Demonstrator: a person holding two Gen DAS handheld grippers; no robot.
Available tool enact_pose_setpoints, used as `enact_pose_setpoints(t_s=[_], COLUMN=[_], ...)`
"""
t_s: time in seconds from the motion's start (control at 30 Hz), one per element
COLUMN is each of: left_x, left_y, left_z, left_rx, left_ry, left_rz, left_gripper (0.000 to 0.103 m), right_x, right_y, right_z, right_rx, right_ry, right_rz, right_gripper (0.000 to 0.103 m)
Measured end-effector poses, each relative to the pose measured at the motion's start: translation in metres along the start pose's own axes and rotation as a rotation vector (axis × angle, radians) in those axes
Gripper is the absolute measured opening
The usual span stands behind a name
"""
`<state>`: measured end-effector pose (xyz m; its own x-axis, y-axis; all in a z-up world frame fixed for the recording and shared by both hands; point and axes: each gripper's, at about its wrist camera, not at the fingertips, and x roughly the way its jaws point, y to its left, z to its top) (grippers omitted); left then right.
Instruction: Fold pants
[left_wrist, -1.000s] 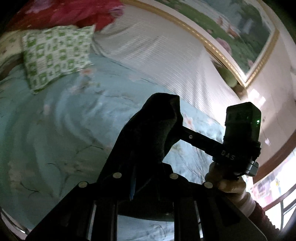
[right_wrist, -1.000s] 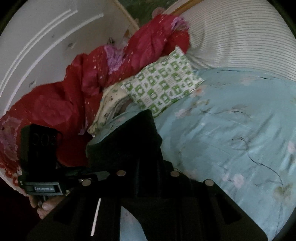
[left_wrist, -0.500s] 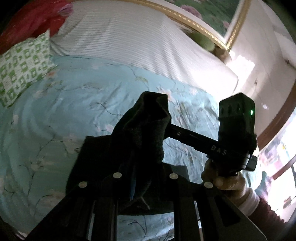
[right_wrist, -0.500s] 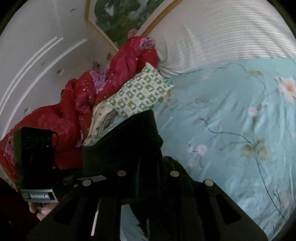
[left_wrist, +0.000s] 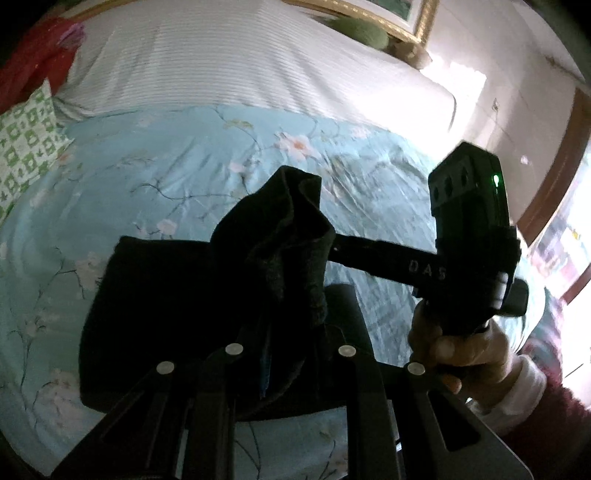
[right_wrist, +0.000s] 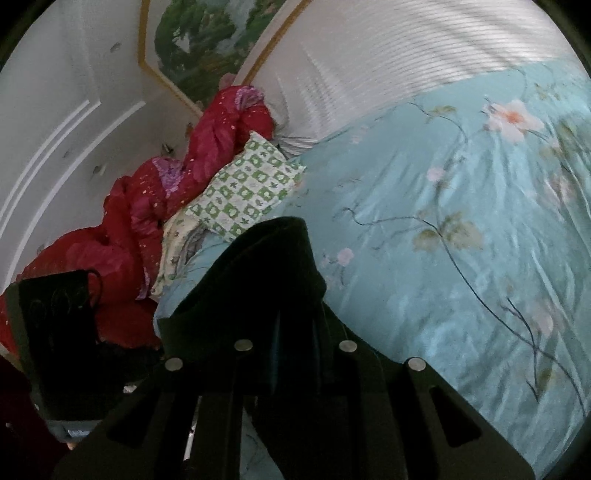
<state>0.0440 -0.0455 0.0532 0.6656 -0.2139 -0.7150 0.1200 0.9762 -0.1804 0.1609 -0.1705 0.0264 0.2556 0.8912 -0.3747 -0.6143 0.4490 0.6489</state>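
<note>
The black pants (left_wrist: 155, 302) are held up by one edge, and their lower part lies flat on the light blue floral bedspread (left_wrist: 177, 170). My left gripper (left_wrist: 288, 291) is shut on a bunched fold of the pants, which hides its fingertips. In the left wrist view, a hand (left_wrist: 458, 343) holds the right gripper's black housing (left_wrist: 469, 221), whose fingers reach into the same fold from the right. My right gripper (right_wrist: 291, 295) is shut on the pants (right_wrist: 273, 273). The left gripper's housing (right_wrist: 55, 332) shows at the lower left of the right wrist view.
A green-and-white patterned pillow (right_wrist: 247, 192) and a red quilt (right_wrist: 122, 229) are heaped at the bed's far left corner. A white striped cover (left_wrist: 240, 62) lies behind the bedspread, under a gold-framed picture (right_wrist: 199, 44). A bright window (left_wrist: 569, 243) is at the right.
Both grippers have moved down and across the bed with the pants. More of the black cloth now lies flat on the bedspread. The pillow has slid toward the left edge of the left wrist view.
</note>
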Motion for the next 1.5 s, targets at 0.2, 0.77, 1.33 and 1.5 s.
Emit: enact_pose_setpoints(t_s=[0.2,0.77,1.33,1.5], left_x=[0.016,0.022,-0.022,-0.037], left_y=[-0.012,-0.019,0.013,0.052], left_z=[-0.012,-0.039,-0.051,-0.036], left_rx=[0.058,0.168,0.070,-0.022], left_ry=[0.026,0.103,0.060,0.015], left_rz=[0.004,-0.183,-0.231,-0.179], left_gripper=[0.016,0.054,0.064,0.076], right_x=[-0.009,-0.076,-0.086,-0.069], right_y=[-0.018,-0.035,0.017,0.031], right_z=[-0.019,-0.059,-0.061,-0.055], right_rx=[0.065,0.291,0.317,0.282], right_ry=[-0.002,-0.139,-0.224,-0.194], right_rz=[-0.029,-0.286,-0.368,-0.428], right_gripper=[0.015,0.069,0.085,0.092])
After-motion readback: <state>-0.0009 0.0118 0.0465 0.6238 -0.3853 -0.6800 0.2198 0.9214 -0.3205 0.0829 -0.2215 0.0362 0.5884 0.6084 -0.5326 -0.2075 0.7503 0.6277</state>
